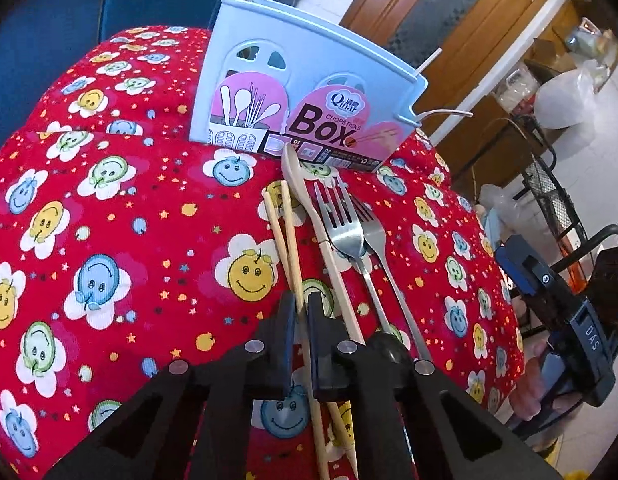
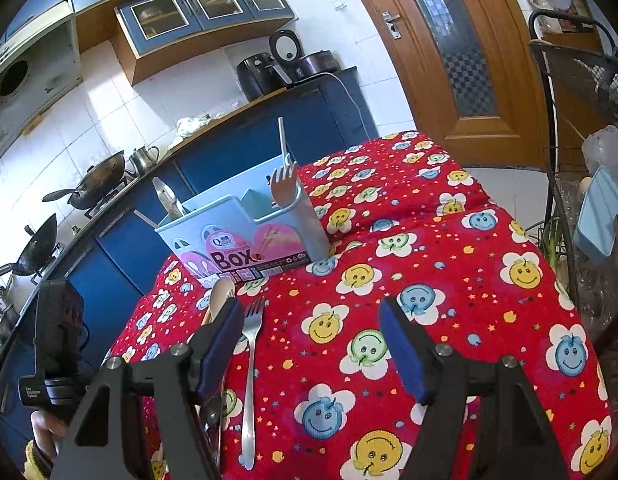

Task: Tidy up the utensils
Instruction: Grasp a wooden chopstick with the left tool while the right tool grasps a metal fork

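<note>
The left gripper (image 1: 302,312) is clenched on one wooden chopstick (image 1: 293,264), with the second chopstick (image 1: 273,224) lying just beside it on the red smiley tablecloth (image 1: 129,216). Next to them lie a beige spoon (image 1: 299,184) and two steel forks (image 1: 343,228), below the pale blue utensil box (image 1: 305,80) near the surface's far edge. The right gripper (image 2: 313,344) hangs released over the cloth, a fork (image 2: 251,360) by its left finger
</note>
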